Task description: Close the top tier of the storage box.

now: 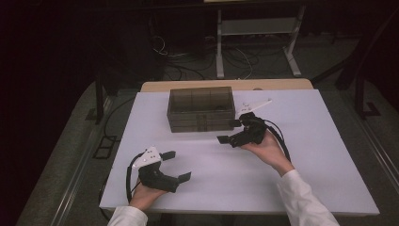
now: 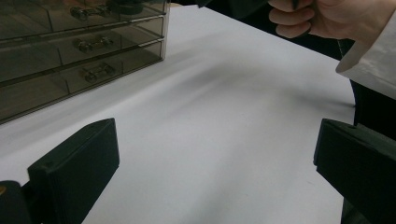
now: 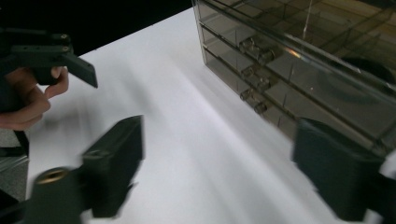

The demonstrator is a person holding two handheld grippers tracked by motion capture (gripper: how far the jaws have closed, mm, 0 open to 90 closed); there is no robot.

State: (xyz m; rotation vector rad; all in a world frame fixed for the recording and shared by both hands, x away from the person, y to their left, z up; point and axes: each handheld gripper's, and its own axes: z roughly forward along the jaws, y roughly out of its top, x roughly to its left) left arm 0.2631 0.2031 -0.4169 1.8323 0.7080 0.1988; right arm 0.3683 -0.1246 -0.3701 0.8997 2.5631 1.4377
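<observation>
White table (image 1: pixel 301 155); unlabelled smoky drawer box (image 1: pixel 201 109); right gripper (image 1: pixel 229 130) open.

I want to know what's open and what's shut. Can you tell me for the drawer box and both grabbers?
Smoky clear drawer box: upright on the white table, all three drawers pushed in.
Left gripper: jaws open, nothing between them.
Right gripper: jaws open, nothing between them, beside the box's front.

I look out over a white tabletop (image 1: pixel 306 160) spread across the middle of the frame, with a strip of pale wooden board (image 1: pixel 282 84) along its far edge. At upper centre a white metal frame (image 1: pixel 219 47) stands on the grey floor (image 1: pixel 56 155), with loose cables (image 1: pixel 235 59) tangled between its feet
</observation>
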